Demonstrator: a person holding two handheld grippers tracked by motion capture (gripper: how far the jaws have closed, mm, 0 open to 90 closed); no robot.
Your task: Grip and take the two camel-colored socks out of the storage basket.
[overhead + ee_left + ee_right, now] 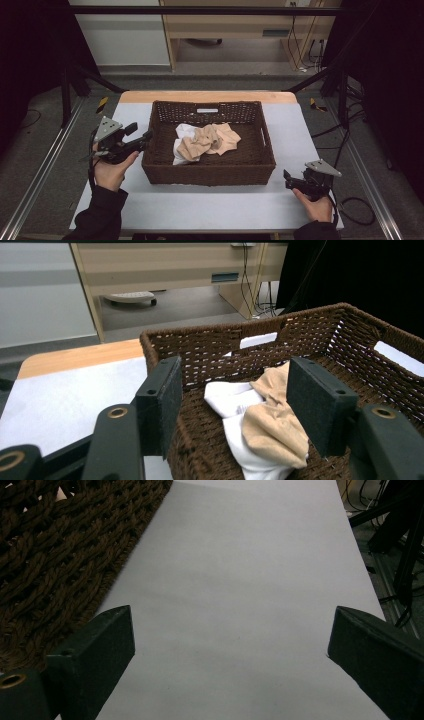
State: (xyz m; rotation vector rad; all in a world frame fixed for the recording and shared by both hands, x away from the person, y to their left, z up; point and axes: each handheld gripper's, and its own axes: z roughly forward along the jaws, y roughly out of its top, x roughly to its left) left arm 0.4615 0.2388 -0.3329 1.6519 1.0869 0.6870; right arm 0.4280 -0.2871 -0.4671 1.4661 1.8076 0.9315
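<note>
A dark brown woven wicker basket [207,172] sits mid-table with cloths inside and a gripper at either side.

The white-covered table [200,205] carries the rectangular basket, whose floor holds a crumpled beige cloth [210,140] lying partly over a crumpled white cloth [181,134]. The left gripper [144,136] hovers at the basket's left rim, jaws spread wide with nothing between them, pointing in toward the cloths. The right gripper [288,179] rests low near the basket's right front corner, jaws wide apart over bare tabletop, holding nothing.
</note>
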